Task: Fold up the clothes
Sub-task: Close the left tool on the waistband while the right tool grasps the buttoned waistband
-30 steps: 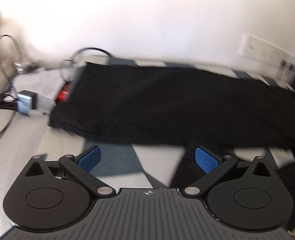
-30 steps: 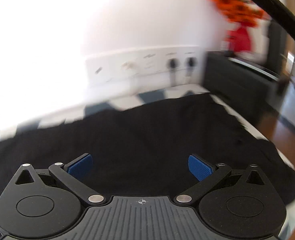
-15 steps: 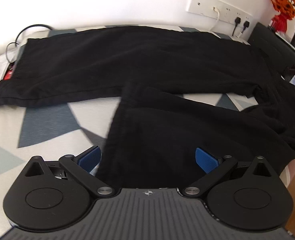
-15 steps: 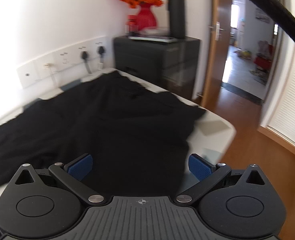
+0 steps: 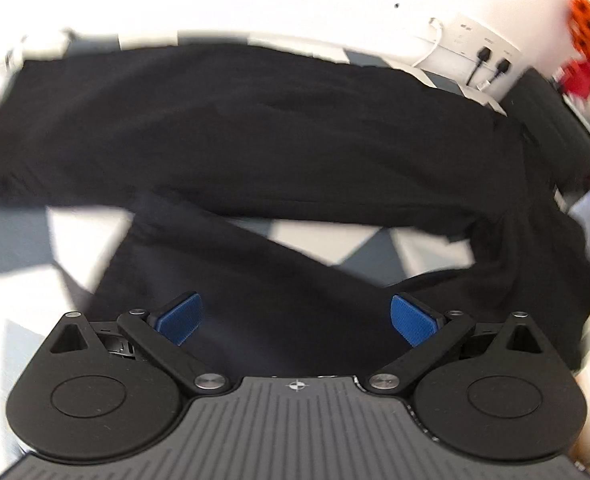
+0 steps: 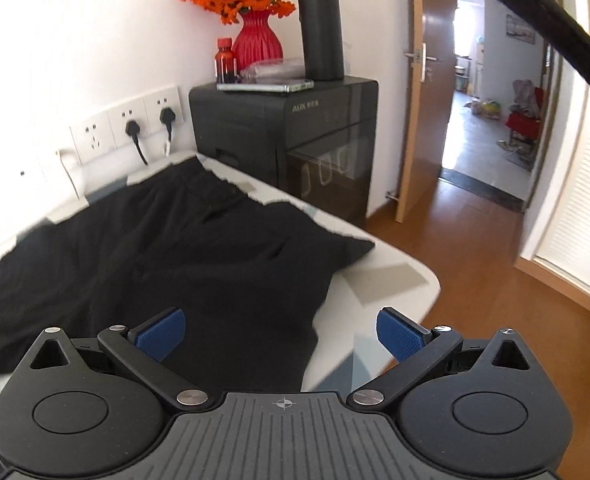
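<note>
1. The black fabric trousers (image 5: 279, 148) lie flat on the grey-and-white patterned bed (image 5: 319, 236), legs running lengthwise from the white wall socket panel (image 6: 127, 126).
2. The left gripper (image 5: 293, 318) and right gripper (image 6: 281, 332) are both spread wide above the trousers, holding nothing.

Black trousers (image 6: 167, 248) cover most of the bed (image 6: 399, 280), leaving bare patterned sheet only along the near edge and the rounded corner. At the far end a black cabinet (image 6: 295, 132) stands just beside the mattress, crowded on top with a red vase (image 6: 257, 40), a flask (image 6: 321, 24) and a small bottle (image 6: 225, 62). Plugged wall sockets (image 6: 135, 128) line the wall behind. Open wood floor (image 6: 475, 248) lies to the right.
</note>
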### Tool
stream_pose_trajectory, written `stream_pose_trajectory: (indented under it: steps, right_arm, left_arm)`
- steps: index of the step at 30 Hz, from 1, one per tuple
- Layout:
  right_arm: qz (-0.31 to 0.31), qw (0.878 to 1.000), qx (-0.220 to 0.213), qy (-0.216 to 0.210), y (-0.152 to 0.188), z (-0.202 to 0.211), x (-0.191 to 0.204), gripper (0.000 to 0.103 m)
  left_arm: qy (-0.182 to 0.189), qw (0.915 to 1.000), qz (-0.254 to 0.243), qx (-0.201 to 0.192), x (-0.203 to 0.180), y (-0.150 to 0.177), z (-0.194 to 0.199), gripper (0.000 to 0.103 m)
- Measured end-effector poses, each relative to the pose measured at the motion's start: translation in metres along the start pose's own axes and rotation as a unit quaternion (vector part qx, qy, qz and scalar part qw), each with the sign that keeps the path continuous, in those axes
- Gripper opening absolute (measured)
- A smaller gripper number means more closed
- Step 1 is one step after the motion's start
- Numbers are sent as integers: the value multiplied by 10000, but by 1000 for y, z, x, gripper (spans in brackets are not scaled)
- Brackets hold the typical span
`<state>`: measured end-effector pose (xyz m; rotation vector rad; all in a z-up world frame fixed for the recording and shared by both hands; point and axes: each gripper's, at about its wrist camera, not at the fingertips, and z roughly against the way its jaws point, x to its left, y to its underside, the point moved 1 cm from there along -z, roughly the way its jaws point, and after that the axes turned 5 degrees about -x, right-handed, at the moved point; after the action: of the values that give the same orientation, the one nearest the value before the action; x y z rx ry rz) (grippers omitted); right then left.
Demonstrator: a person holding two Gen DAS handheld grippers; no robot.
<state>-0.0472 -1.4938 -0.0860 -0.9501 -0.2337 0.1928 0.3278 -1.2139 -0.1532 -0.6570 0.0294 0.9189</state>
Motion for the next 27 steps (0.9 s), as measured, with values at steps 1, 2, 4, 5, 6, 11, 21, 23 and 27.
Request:
stream_pose_trajectory:
  steps: [1,2,4,5,6,11,21,23,27]
  right_arm:
    - [-43,10000,-43,-71,-4,-2,-4,102]
    - [-75,9998,-91,-139,-6,-5,-10,102]
    - [195,9993,-262,-199,-9,-9,-15,102]
    - [420,9982,-361,-223,-10,-10,-17,102]
    - [678,9964,-418,-287,-10,-13,-16,102]
    - [589,9945,-315,-803,-12,-42,-35,102]
    - [-1027,9830,783,-1303,-5,-108,-107,93]
    - [-1038,9780,884,-1581,-4,-114,-109,89]
    - [-960,9708,937,-1989,-3,-126,-101,86]
  left_arm:
    - [-22,9999,145,64,-8,-3,-6,103]
    - [-44,9995,289,127,-15,-6,-12,103]
    - [-132,9981,541,247,-31,-12,-24,100]
    - [-390,9977,483,270,-39,-13,-31,95]
    - [-633,9966,438,307,-46,-14,-38,89]
    - [-1496,9864,415,540,-65,-11,-66,81]
    - [-1869,9778,723,-606,-84,30,1,8]
    - [-1846,9766,649,-895,-89,39,22,8]
    - [-1717,9711,906,-1386,-87,47,65,7]
